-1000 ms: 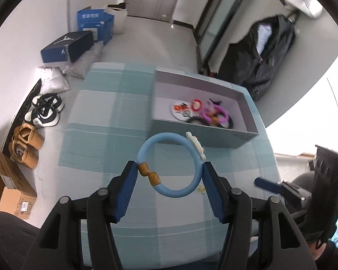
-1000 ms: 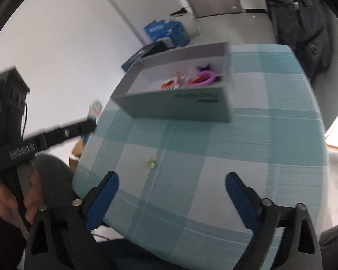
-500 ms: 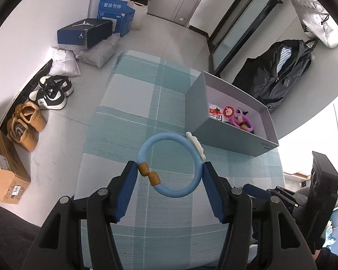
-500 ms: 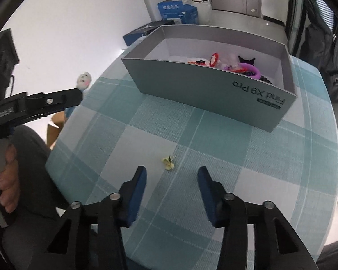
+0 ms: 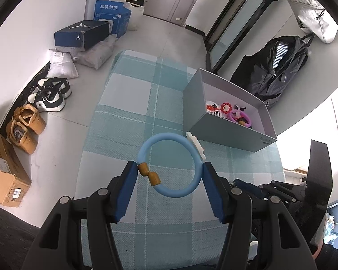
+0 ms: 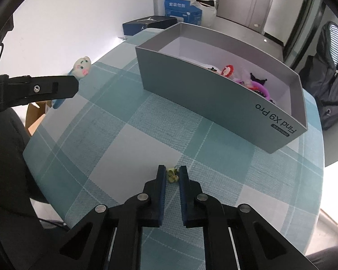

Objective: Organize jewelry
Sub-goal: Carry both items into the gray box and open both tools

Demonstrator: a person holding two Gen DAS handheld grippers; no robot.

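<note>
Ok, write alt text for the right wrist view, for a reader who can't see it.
The right gripper has its blue fingers closed around a small yellowish trinket on a teal checked tablecloth. Beyond it stands an open grey box holding colourful jewelry. At left, the left gripper holds a blue bracelet with a small white animal charm.

Both views were bright and evenly lit, with daylight blowing out to white at the right edge of each frame, perhaps from a window. Fisheye bending curved the walls, and black vignette filled the corners. Shadows were soft; focus stayed sharp, without motion blur
</note>
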